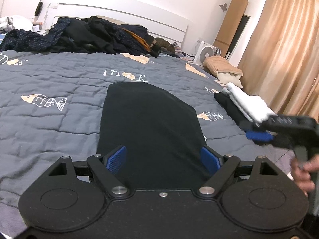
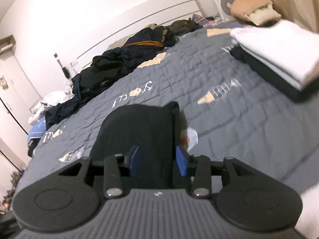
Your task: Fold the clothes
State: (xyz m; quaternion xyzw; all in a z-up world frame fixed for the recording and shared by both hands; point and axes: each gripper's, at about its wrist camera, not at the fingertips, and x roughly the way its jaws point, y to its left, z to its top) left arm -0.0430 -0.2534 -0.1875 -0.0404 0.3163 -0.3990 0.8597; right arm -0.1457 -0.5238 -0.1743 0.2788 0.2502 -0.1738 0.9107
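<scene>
A grey quilted bedspread (image 1: 49, 83) printed with fish covers the bed. A black garment (image 1: 147, 127) lies flat at its middle. A heap of dark clothes (image 1: 83, 35) sits beyond it, folded white and black clothes (image 2: 279, 53) to its right. Above the garment's near edge, the left gripper (image 1: 164, 159) stands wide, the right gripper (image 2: 157, 160) narrower, neither pinching cloth.

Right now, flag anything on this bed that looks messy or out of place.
A heap of unfolded dark clothes sprawls along the headboard end, with a crumpled white garment beside it. The black garment lies flat, and the folded stack at the bed's edge looks neat.
</scene>
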